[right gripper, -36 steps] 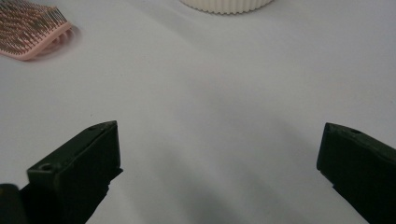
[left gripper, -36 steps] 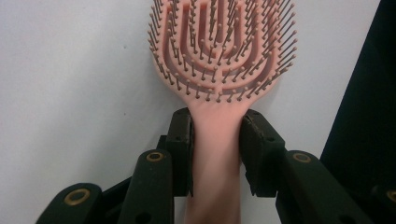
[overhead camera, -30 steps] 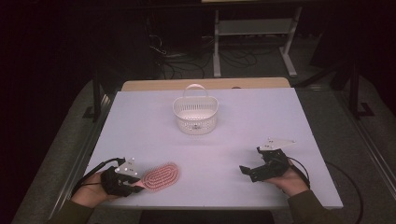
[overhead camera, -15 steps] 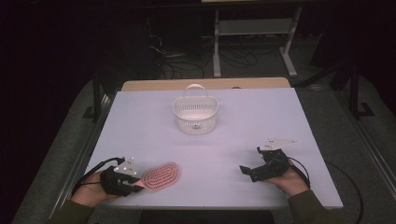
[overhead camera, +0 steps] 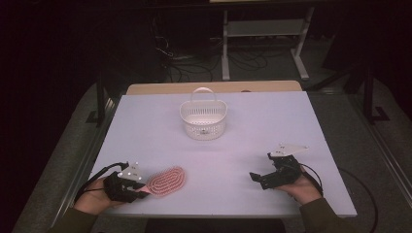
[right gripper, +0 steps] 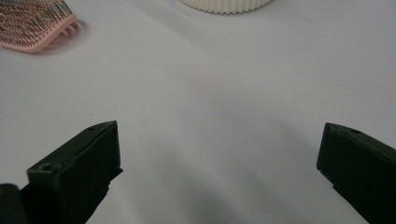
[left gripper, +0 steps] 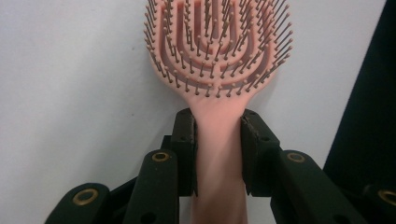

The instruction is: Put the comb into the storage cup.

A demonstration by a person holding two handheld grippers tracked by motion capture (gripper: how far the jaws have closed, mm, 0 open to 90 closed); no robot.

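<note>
A pink hairbrush (overhead camera: 166,181) lies bristles up on the white table (overhead camera: 252,145) near the front left. My left gripper (overhead camera: 144,191) is shut on its handle; in the left gripper view both pads press the sides of the pink handle (left gripper: 217,154), and the bristled head (left gripper: 217,42) points away. My right gripper (overhead camera: 257,178) rests at the front right, open, with nothing between its wide-apart jaws (right gripper: 219,158). The right gripper view catches the brush head (right gripper: 35,25) at the upper left.
A white perforated basket (overhead camera: 203,118) with a handle stands at the back middle of the table; its base (right gripper: 226,4) shows at the top of the right gripper view. A wooden board edge (overhead camera: 214,87) lies behind the table. Dark floor with cables and a metal stand surrounds it.
</note>
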